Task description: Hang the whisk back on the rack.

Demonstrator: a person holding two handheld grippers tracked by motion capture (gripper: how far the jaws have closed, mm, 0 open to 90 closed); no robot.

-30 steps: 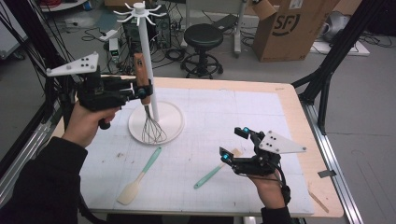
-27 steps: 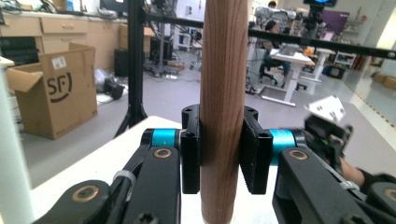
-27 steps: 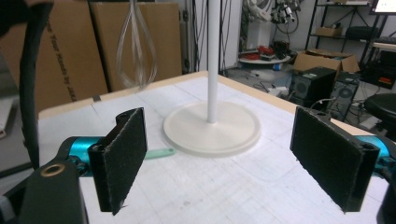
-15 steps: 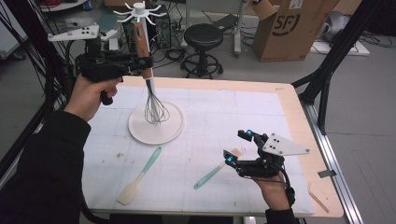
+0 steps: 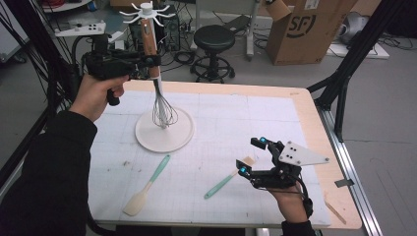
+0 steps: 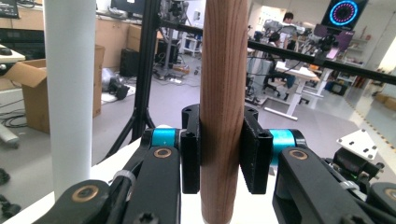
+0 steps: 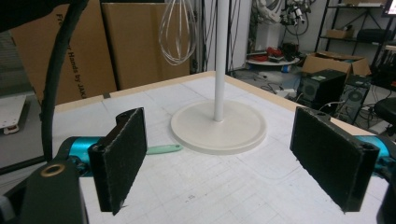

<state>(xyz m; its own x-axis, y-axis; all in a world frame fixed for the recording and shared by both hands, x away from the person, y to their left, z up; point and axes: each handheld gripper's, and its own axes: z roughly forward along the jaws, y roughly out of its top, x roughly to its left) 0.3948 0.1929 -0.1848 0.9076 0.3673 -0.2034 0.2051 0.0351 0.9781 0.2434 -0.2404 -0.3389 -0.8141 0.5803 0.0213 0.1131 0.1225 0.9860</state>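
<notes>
Aloft, the left gripper (image 5: 147,61) has its fingers (image 6: 190,161) clamped on the wooden handle of a whisk (image 5: 158,93), wires hanging above the white rack base (image 5: 184,132) at 11 o'clock on the table (image 5: 246,118). Right gripper (image 5: 255,155), fingers spread and empty, sits at 5 o'clock beside a green spatula (image 5: 223,183).

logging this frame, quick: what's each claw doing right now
Left claw: shut on the wooden-handled wire whisk, held up beside the white rack pole.
Right claw: open, holding nothing.
</notes>
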